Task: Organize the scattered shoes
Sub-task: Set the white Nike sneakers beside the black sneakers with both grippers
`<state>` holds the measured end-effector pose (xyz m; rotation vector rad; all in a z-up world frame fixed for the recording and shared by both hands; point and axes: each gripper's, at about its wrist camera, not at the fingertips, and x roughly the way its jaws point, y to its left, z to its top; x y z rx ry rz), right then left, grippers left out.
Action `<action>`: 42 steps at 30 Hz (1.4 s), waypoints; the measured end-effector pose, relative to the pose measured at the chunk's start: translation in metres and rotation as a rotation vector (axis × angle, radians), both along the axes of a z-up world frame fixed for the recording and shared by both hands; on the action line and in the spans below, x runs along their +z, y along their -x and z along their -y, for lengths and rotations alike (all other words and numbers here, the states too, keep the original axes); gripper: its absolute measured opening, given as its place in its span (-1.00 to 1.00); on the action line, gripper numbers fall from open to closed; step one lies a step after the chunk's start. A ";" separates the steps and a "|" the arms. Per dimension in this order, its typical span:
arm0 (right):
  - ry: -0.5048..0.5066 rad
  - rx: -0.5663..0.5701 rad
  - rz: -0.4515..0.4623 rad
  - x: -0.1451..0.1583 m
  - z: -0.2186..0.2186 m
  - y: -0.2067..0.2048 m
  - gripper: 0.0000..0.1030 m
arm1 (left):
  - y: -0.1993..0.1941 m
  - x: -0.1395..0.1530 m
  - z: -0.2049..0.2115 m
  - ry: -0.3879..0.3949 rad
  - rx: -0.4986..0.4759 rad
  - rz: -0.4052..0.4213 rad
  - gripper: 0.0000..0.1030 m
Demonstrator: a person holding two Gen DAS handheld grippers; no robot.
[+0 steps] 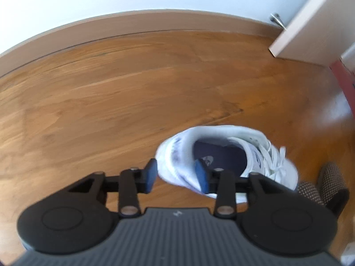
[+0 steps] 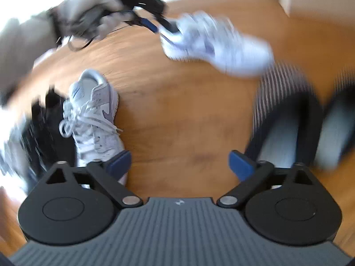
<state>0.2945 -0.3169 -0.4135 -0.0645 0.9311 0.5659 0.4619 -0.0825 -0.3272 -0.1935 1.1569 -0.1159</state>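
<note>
My left gripper (image 1: 176,177) is shut on the heel collar of a white sneaker (image 1: 233,153) with a dark blue insole; one pad is inside the shoe, one outside. It holds the shoe above the wooden floor. In the right wrist view the same sneaker (image 2: 217,44) hangs blurred from the left gripper (image 2: 162,27) at the top. Its white mate (image 2: 95,115) lies on the floor at the left, next to a black shoe (image 2: 46,124). My right gripper (image 2: 179,161) is open and empty above bare floor.
A pair of dark striped slippers (image 2: 295,119) lies at the right, also showing in the left wrist view (image 1: 326,186). A skirting board (image 1: 133,24) and white wall run along the far side. A pale cabinet panel (image 1: 310,22) stands at the right.
</note>
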 end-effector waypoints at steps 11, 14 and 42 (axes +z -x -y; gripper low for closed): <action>0.331 0.234 0.314 -0.029 -0.069 -0.168 0.65 | 0.197 0.092 -0.030 0.129 -0.064 0.110 0.57; 0.389 0.253 0.249 -0.044 -0.098 -0.213 0.65 | 0.217 0.086 -0.051 0.114 -0.010 0.044 0.57; 0.273 0.172 -0.098 -0.087 -0.147 -0.173 0.78 | 0.260 0.075 -0.106 0.191 0.114 -0.073 0.57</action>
